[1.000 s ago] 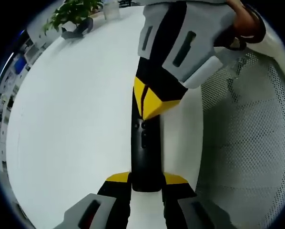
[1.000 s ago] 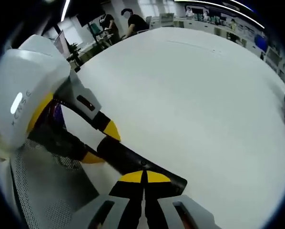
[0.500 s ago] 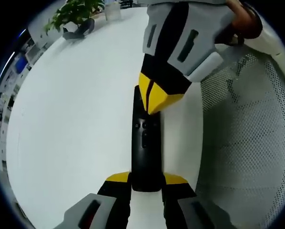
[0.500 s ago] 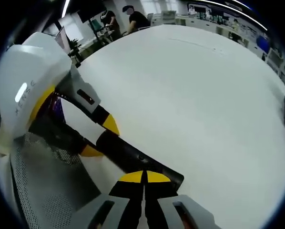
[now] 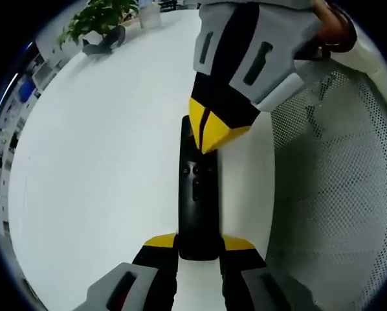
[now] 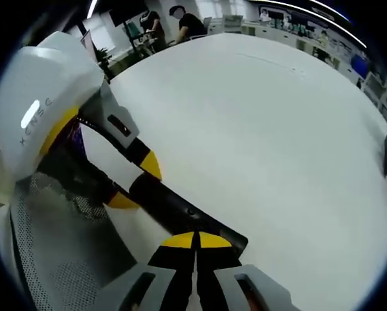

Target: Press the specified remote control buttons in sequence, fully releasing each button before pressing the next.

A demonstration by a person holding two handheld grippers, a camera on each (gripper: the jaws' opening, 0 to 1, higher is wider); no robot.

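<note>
Left gripper (image 5: 199,242), grey body with yellow-tipped black jaws: jaws stood apart and clamped on the near end of the slim black matte remote control (image 5: 198,194), one yellow tip on each long edge. The remote lay flat on the smooth white table (image 5: 96,162), pointing away from the gripper. A small cluster of buttons showed near the remote's middle; their markings were too small to read.

Right gripper (image 5: 208,133), same build: jaws pressed together into one yellow wedge, nothing between them. In the left gripper view the wedge tip sat over the far part of the remote, just beyond the button cluster; whether it touched the surface could not be told. The remote's far end was hidden behind that wedge. In the right gripper view the right gripper (image 6: 196,241) covered one end of the remote (image 6: 171,210), and the left gripper (image 6: 134,183) bracketed the other end.

Beside the remote lay a pale perforated mesh surface (image 5: 336,194), dotted with fine holes, its outline cut off. Well beyond the remote, a leafy green potted plant (image 5: 96,16) stood at the table's far edge.
</note>
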